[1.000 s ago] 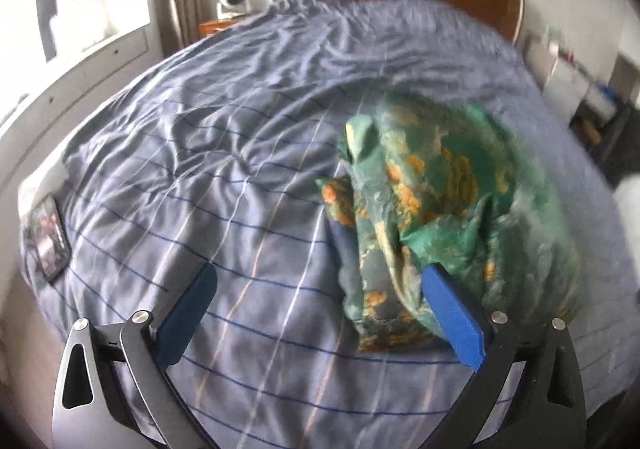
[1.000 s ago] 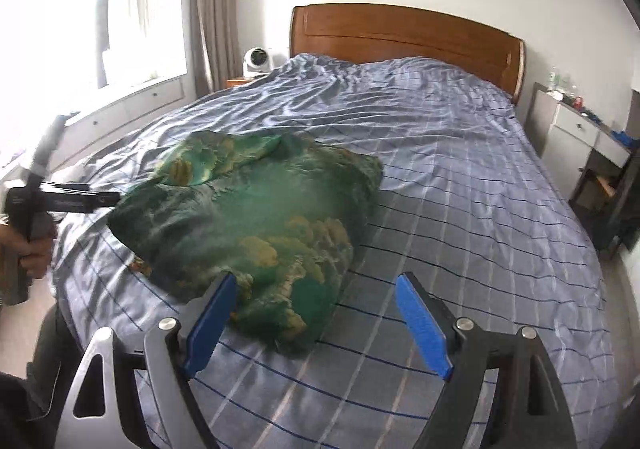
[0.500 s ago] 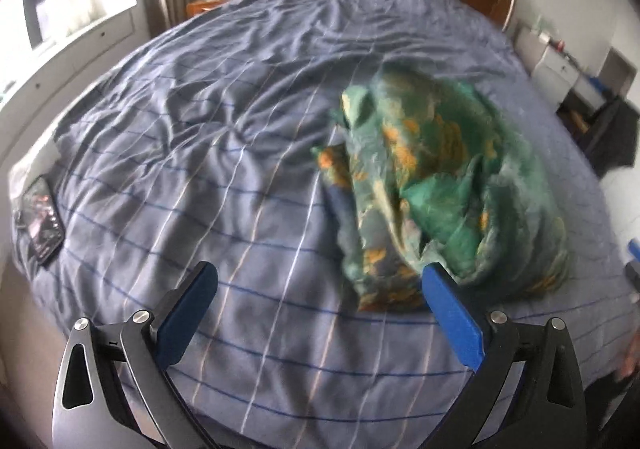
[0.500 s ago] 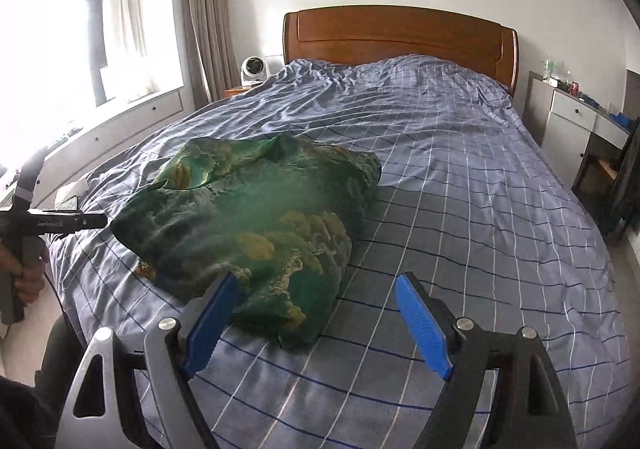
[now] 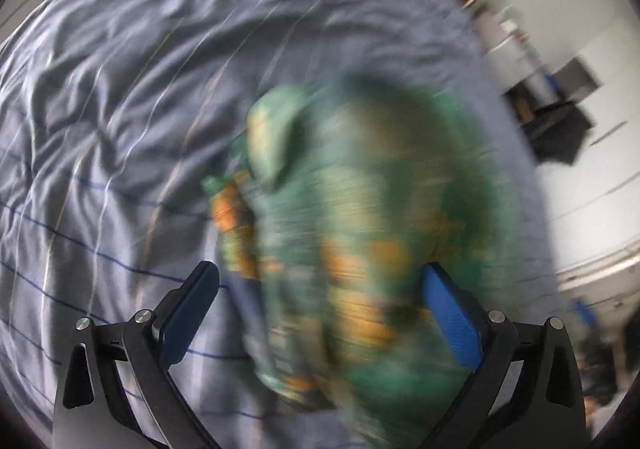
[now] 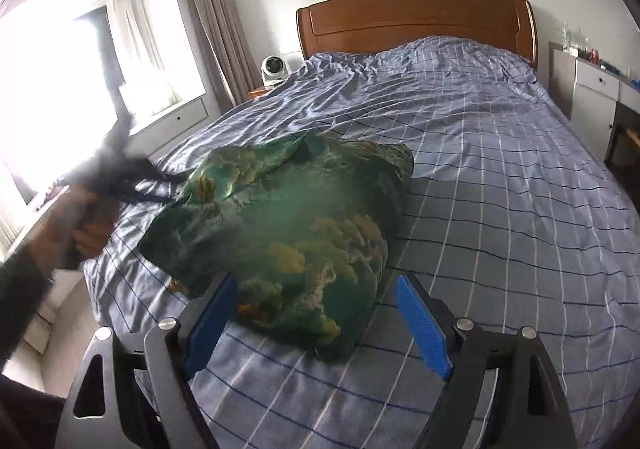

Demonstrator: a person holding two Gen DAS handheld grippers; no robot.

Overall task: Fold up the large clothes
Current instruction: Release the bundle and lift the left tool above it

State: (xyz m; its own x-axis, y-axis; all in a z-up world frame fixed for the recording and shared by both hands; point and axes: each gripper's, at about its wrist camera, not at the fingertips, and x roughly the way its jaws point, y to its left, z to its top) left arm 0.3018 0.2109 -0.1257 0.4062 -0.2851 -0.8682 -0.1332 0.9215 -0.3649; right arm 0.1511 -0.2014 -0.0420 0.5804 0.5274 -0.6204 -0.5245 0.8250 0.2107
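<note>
Green-and-orange garment (image 6: 288,233) bunched on a blue checked bed (image 6: 500,177).
At the left a blurred hand (image 6: 86,227) holds the left gripper (image 5: 320,301), jaws wide above the heap; the right gripper (image 6: 316,317) stands wide at its near edge, pads clear.

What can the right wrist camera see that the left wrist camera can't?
Only the right wrist view shows the window, the curtain, the small white fan, and the person's hand holding the left tool, which is blurred there. Only the left wrist view shows the left tool up close, open over the cloth, and the bare floor beside the bed. Both show the green cloth heaped on the blue checked bed and the wooden headboard.
</note>
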